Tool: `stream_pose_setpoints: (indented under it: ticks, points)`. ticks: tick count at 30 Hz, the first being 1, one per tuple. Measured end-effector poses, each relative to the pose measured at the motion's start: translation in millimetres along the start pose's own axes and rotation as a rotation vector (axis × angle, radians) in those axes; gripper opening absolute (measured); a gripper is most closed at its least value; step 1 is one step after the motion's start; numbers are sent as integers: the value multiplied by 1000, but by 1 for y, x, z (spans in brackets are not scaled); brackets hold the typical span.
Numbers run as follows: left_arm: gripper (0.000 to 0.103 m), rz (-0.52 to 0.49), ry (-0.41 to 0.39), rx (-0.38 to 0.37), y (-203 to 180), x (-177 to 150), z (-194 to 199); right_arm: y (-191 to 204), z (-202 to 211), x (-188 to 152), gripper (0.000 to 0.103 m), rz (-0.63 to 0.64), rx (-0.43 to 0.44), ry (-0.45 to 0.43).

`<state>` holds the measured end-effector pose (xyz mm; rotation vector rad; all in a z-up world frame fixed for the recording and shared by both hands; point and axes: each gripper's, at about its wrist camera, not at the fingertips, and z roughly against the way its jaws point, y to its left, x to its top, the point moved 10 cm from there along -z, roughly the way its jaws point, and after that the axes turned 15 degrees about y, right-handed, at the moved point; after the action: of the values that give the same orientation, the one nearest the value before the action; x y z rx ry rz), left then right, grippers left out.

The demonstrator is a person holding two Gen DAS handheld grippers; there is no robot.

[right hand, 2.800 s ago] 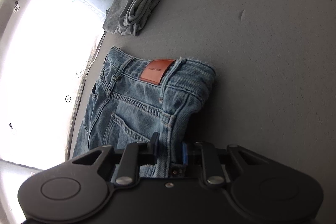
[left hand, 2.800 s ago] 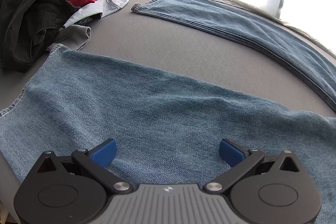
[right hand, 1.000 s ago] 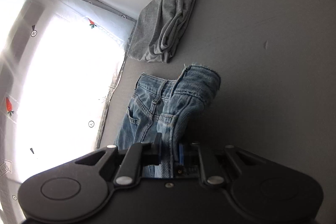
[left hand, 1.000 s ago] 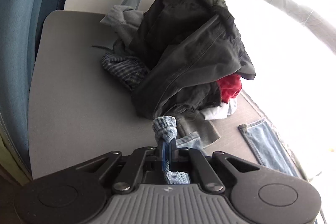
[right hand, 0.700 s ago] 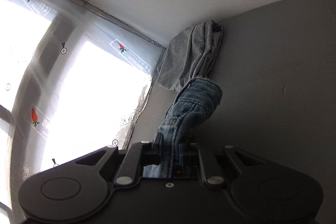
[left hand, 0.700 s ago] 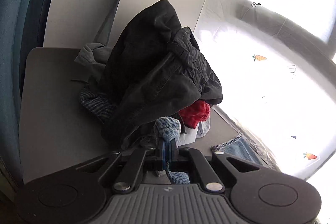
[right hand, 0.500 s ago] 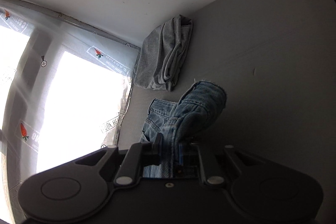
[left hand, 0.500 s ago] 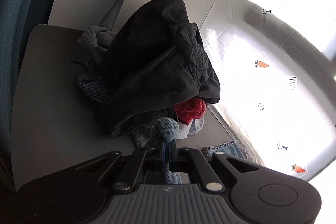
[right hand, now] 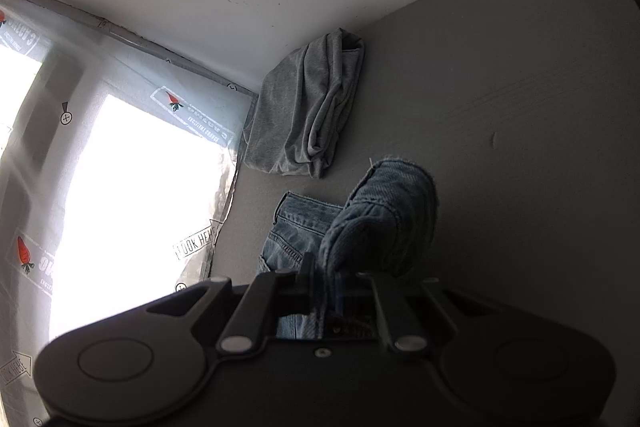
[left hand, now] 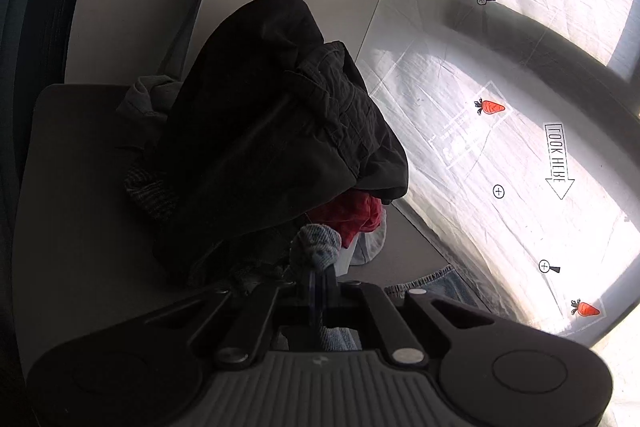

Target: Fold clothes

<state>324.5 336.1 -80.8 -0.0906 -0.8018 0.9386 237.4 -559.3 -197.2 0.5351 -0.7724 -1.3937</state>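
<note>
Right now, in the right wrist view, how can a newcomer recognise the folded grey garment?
Find the grey table, then its far corner where wall meets window film. The folded grey garment lies there, apart from the blue jeans: plain soft grey, no denim.

A plain grey counter (right hand: 520, 99) fills the right of the right wrist frame. A folded grey garment (right hand: 308, 111) lies at centre top, blue jeans (right hand: 296, 227) just below. In the left wrist view a dark clothes heap (left hand: 264, 131) sits mid-frame.
</note>
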Motion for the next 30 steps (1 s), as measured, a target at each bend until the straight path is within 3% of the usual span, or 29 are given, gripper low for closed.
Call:
stream_pose_setpoints:
  ticks: [5, 9, 12, 16, 19, 20, 21, 22, 23, 25, 26, 30]
  points:
    - [2, -4, -1, 15, -12, 10, -11, 44, -43, 16, 9, 64, -17, 10]
    - [2, -38, 4, -16, -55, 24, -38, 79, -78, 29, 8, 116, -30, 18]
    - [2, -118, 3, -50, -110, 36, -73, 106, -103, 38, 8, 154, -40, 24]
    - [3, -271, 10, -116, -222, 47, -160, 141, -138, 51, 8, 205, -54, 32]
    - [15, -411, 17, -86, -302, 43, -240, 158, -197, 65, 15, 193, -108, 70]
    - [22, -440, 26, -65, -318, 39, -260, 164, -219, 69, 19, 187, -129, 84]
    - [25, -462, 37, -40, -330, 35, -276, 167, -235, 72, 28, 184, -164, 89]
    - [26, -483, 49, -15, -341, 30, -292, 169, -243, 69, 30, 199, -196, 87]
    - [29, -490, 58, -15, -348, 24, -300, 173, -244, 64, 30, 237, -210, 73]
    - [44, -481, 78, -57, -344, 5, -300, 179, -239, 53, 52, 336, -236, 32]
    - [57, -480, 96, -62, -337, -4, -299, 179, -234, 42, 55, 408, -278, 15]
    - [61, -487, 206, -13, -282, -46, -294, 154, -213, 2, 64, 584, -428, 13]
